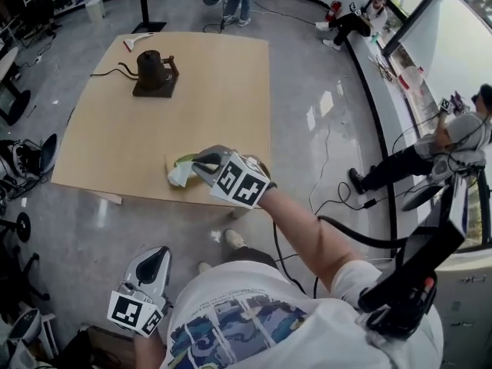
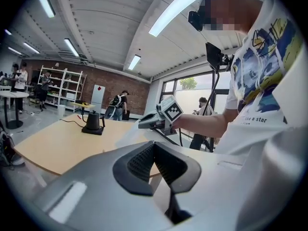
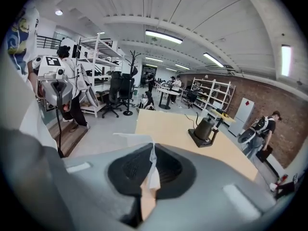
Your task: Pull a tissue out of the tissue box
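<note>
My right gripper (image 1: 198,163) hovers over the near edge of the wooden table (image 1: 115,144), shut on a white tissue (image 1: 178,175) that hangs from its tips. In the right gripper view the tissue (image 3: 150,170) is pinched between the dark pads and sticks out in front. A green-yellow edge (image 1: 185,159) shows beside the tips; it may be the tissue box, the rest of which is hidden by the gripper. My left gripper (image 1: 151,269) is low at the left, off the table near my body, its jaws together and empty (image 2: 154,146).
A black kettle on its base (image 1: 154,72) stands at the far left of the table, with a cable running off the edge. Office chairs (image 1: 23,156) stand left of the table. People sit and stand by the windows at the right (image 1: 430,148) and at the back.
</note>
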Action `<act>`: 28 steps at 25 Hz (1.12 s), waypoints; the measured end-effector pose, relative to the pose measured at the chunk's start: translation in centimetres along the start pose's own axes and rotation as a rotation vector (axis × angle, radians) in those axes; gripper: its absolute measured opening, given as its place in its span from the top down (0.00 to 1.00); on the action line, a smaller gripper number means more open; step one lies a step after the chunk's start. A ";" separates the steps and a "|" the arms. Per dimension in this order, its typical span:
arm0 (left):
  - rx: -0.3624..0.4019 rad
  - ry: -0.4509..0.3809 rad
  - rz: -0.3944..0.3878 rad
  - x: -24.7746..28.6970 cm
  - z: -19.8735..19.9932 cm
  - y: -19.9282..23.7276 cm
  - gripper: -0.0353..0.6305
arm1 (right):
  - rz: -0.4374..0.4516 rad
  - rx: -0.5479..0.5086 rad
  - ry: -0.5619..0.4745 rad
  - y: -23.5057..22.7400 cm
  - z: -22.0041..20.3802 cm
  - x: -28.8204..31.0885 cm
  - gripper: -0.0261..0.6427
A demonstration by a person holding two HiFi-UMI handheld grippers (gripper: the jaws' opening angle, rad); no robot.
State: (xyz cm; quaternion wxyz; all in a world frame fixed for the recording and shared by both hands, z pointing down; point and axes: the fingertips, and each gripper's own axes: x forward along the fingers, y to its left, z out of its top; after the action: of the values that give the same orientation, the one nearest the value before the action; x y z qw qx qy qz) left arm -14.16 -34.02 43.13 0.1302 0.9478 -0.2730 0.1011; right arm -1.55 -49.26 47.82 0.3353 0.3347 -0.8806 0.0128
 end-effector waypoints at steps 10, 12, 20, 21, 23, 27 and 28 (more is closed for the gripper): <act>0.013 0.012 -0.083 -0.8 -0.7 -1.9 0.94 | -0.055 0.023 -0.041 3.2 1.6 -5.1 0.96; 0.013 0.014 -0.095 -0.9 -0.8 -2.1 0.94 | -0.061 0.031 -0.049 3.7 1.9 -5.8 0.96; 0.016 0.027 -0.135 -2.2 -2.5 -3.6 0.94 | -0.079 0.029 -0.079 7.6 2.6 -8.4 0.96; 0.014 0.029 -0.137 -2.2 -2.5 -3.7 0.94 | -0.078 0.028 -0.083 7.8 2.7 -8.8 0.96; 0.012 0.033 -0.145 -2.1 -2.3 -4.2 0.94 | -0.078 0.025 -0.088 8.0 3.0 -9.7 0.96; 0.013 0.034 -0.170 -2.1 -2.3 -4.6 0.94 | -0.090 0.029 -0.099 8.6 3.4 -10.8 0.96; 0.013 0.034 -0.176 -2.2 -2.5 -4.5 0.94 | -0.092 0.029 -0.104 8.8 3.5 -10.9 0.96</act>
State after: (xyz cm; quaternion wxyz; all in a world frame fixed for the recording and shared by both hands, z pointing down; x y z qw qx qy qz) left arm -13.79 -28.51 44.01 0.1370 0.9671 -0.1859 0.1070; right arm -2.80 -36.98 40.32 0.2843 0.3801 -0.8802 -0.0072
